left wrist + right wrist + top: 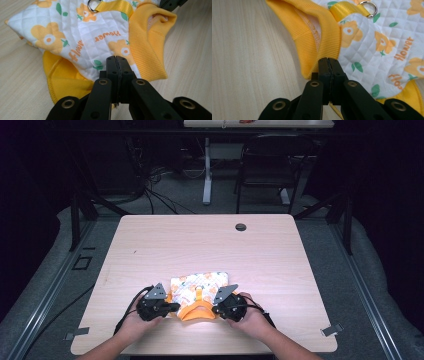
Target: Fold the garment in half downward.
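Garment on desk, near edge, btwn both tongs.
Pet garment [199, 292] lies flat on desk [210, 245] toward person's side; left tongs [170, 308] at its left, right tongs [216, 310] at its right, collar [196, 312] nearest person, btwn them.

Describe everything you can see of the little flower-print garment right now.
The garment is a small quilted vest, white with orange flowers, green leaves and the word "flower". It has ribbed yellow collar and hem trim, and a yellow webbing strap carrying a metal ring. It lies flat on the wooden table near the person's edge, collar toward them. The left claw and right claw sit shut at its near edge; whether they pinch fabric is unclear.
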Demonstrator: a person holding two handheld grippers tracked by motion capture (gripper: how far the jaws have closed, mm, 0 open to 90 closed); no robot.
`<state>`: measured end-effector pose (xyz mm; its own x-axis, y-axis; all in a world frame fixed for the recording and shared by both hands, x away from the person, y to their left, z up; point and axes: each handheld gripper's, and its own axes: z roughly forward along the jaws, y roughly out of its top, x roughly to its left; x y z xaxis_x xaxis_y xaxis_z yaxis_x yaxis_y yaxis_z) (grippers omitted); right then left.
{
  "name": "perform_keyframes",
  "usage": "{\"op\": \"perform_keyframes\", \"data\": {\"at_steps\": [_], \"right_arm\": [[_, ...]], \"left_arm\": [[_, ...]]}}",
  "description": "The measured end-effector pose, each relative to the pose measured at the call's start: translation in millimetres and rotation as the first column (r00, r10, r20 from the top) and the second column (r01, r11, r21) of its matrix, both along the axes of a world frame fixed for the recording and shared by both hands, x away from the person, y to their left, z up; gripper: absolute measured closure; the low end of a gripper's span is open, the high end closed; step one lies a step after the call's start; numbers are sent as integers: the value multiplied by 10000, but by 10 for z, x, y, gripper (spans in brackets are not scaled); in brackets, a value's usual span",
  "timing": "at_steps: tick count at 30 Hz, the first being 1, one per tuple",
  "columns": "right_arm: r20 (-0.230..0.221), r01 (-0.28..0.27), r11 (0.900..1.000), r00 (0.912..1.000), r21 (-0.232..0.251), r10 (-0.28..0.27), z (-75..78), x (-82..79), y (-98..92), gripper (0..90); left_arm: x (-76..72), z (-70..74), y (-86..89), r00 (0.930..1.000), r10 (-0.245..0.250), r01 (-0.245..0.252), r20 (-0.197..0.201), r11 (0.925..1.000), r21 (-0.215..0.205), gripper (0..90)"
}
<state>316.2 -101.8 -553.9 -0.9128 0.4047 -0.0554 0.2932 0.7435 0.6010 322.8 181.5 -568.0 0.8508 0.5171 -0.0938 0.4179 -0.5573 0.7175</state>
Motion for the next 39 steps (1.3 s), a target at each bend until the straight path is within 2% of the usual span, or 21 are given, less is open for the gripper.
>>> {"op": "perform_keyframes", "data": {"at_steps": [2, 4, 5, 12, 14, 16, 19, 21, 23, 26, 28, 31, 33, 39], "right_arm": [[-64, 82, 9998, 9999, 154, -81, -29, 6, -6, 896], [-114, 64, 10000, 9999, 43, -64, -26, 19, -21, 897], [-174, 62, 9998, 9998, 168, -60, -36, 23, -22, 897], [-175, 95, 9999, 9998, 123, -93, -36, 27, -22, 897], [-247, 125, 9995, 9996, 303, -117, -48, 27, -21, 897], [-237, 70, 9999, 9997, 158, -66, -42, 33, -23, 897], [-258, 116, 9995, 9996, 277, -109, -52, 38, -21, 897], [-216, 105, 9999, 9997, 123, -103, -42, 45, -26, 897], [-266, 138, 9996, 9996, 265, -131, -51, 47, -25, 897], [-220, 123, 9998, 9997, 161, -119, -45, 49, -25, 897], [-305, 176, 9994, 9994, 301, -167, -53, 50, -24, 897], [-286, 135, 9997, 9995, 189, -130, -46, 65, -25, 896], [-294, 282, 9989, 9992, 388, -271, -59, 69, -18, 897], [-321, 328, 9990, 9990, 302, -319, -51, 117, -23, 896]], "left_arm": [[-2, -16, -1, 10000, 16, -16, -17, 10000, -29, 897], [2, -29, 0, 10000, -17, 17, 14, 10000, -11, 898], [4, -34, 2, 10000, -2, 2, -4, 10000, -40, 898], [16, -40, 4, 10000, 19, -19, -42, 10000, -45, 898], [18, -43, 0, 10000, 35, -35, -44, 10000, -49, 897], [24, -46, -2, 10000, 64, -65, -35, 10000, -56, 898], [36, -45, -5, 10000, 69, -69, -50, 10000, -11, 898], [45, -43, -10, 10000, 69, -69, -15, 10000, 24, 898], [54, -41, -13, 9999, 95, -95, -67, 10000, 16, 898], [71, -41, -13, 9999, 115, -115, -73, 9999, 22, 898], [80, -41, -18, 9998, 161, -161, -71, 9999, 6, 897], [98, -42, -19, 9997, 222, -222, -83, 9998, -1, 897], [114, -46, -19, 9995, 296, -296, -87, 9995, -64, 897], [166, -53, -18, 9986, 501, -504, -162, 9986, -187, 897]]}}
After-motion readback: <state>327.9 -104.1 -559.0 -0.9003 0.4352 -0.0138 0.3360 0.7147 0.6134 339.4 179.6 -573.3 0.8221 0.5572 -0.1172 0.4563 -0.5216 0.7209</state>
